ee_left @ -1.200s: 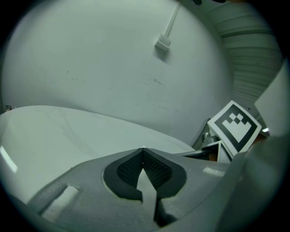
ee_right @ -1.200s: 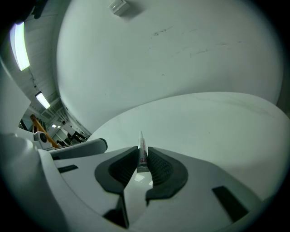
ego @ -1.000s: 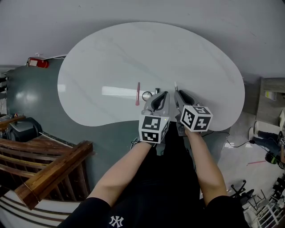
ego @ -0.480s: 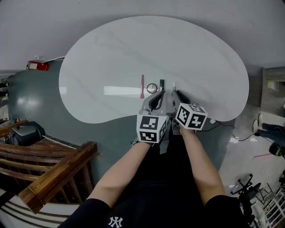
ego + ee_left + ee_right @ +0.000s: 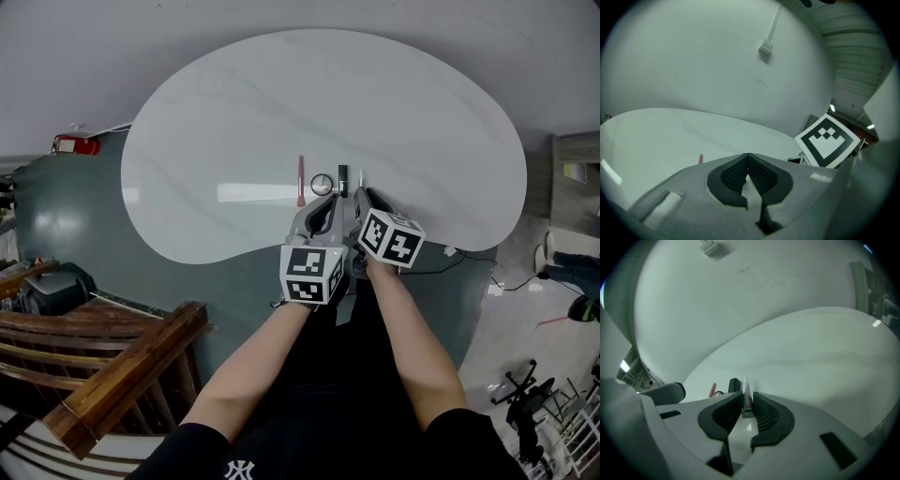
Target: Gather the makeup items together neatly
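On the white table [image 5: 234,112] a pink stick [image 5: 301,181], a round compact [image 5: 322,184] and a black tube [image 5: 343,176] lie side by side near the front edge. My right gripper [image 5: 360,194] is shut on a small white tube [image 5: 746,398] with red print, whose tip points away, just right of the black tube [image 5: 734,384]. The pink stick [image 5: 712,389] shows further left. My left gripper [image 5: 330,199] hovers just in front of the compact, shut and holding nothing [image 5: 748,158]. Past its jaws a bit of the pink stick [image 5: 700,159] peeks out.
The table's near edge curves inward right under both grippers. A red extinguisher [image 5: 77,143] lies on the floor at left, a wooden railing [image 5: 122,366] stands at lower left, and cables [image 5: 469,258] trail at right. The right gripper's marker cube [image 5: 828,140] sits close beside the left gripper.
The right gripper has carried the white tube leftward, closing the gap to the black tube. Both grippers have drawn closer together; the three items on the table have stayed put.
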Available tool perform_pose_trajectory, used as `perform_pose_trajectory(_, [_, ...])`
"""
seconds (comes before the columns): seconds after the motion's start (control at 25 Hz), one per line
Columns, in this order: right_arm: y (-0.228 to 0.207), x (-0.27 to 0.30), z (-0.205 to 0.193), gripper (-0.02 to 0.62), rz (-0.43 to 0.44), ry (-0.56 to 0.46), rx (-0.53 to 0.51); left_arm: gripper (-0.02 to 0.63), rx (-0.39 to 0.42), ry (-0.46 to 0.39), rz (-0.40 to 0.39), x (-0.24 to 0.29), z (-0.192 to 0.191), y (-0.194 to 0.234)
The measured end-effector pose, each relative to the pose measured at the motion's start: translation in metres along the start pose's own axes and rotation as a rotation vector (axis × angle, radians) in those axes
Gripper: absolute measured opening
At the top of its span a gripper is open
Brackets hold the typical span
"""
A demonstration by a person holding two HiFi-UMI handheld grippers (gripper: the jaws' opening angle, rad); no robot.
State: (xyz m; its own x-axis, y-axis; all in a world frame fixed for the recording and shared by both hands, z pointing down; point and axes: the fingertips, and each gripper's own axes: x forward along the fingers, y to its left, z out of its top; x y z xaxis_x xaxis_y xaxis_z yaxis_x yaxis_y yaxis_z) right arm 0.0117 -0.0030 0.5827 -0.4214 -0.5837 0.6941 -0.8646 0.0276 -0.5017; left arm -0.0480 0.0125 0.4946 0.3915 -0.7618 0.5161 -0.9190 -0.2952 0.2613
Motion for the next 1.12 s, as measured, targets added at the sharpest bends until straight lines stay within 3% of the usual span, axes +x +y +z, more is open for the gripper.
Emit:
perform_pose_trajectory(0.44, [-0.007, 0.012, -0.008, 0.080, -0.065, 0.025, 0.031, 0.009, -0.006, 0.005, 0.004, 0.000, -0.001, 0.010])
perform_pose_trajectory(0.72, [-0.002, 0.011, -0.007, 0.101, -0.034, 0.018, 0.052, 0.009, -0.009, 0.002, 0.006, -0.002, -0.001, 0.012])
perform_pose_trajectory(1.12, [0.022, -0.032, 0.020, 0.071, 0.010, -0.038, -0.070, 0.009, 0.000, -0.031, -0.011, -0.010, 0.017, 0.001])
